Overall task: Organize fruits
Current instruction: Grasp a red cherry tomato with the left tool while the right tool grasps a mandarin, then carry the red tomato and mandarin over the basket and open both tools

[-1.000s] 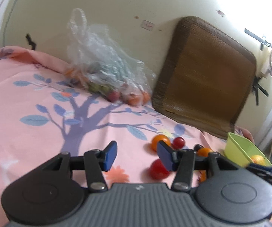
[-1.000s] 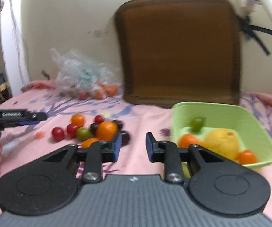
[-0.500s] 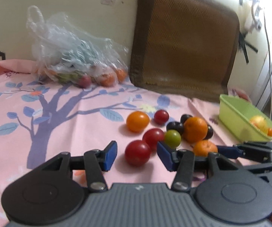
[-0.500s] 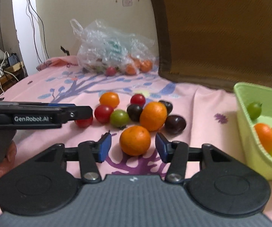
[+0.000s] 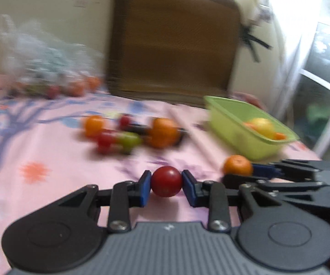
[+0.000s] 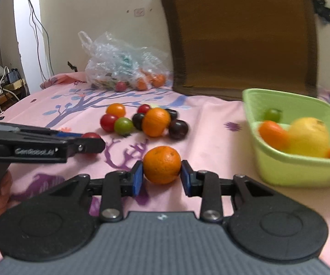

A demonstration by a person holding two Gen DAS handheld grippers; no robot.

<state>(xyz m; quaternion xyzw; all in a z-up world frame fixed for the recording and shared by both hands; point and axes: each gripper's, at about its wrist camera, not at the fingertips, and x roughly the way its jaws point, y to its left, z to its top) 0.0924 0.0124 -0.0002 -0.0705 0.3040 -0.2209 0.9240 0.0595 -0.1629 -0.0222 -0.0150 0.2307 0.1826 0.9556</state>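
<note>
— While both tongs sit low over the pink bedsheet [image 6: 215,123], what do they hold?
— Left tongs [image 5: 166,182] pinch a red tomato [image 5: 166,181]; right tongs [image 6: 161,174] pinch a mandarin [image 6: 162,164], likely bound for the green tub [image 6: 270,162].
— And half a second ago?
— Both were spread, fruit merely between them.
— Farther off?
— Loose fruit cluster [image 6: 142,120], then the plastic bag [image 6: 123,68].

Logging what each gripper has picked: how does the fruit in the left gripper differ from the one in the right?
The left gripper is shut on a red tomato, smooth and glossy; the right gripper is shut on an orange mandarin with dimpled skin. The mandarin spreads its gripper wider than the tomato does. Both are round and pinched at their sides.
</note>
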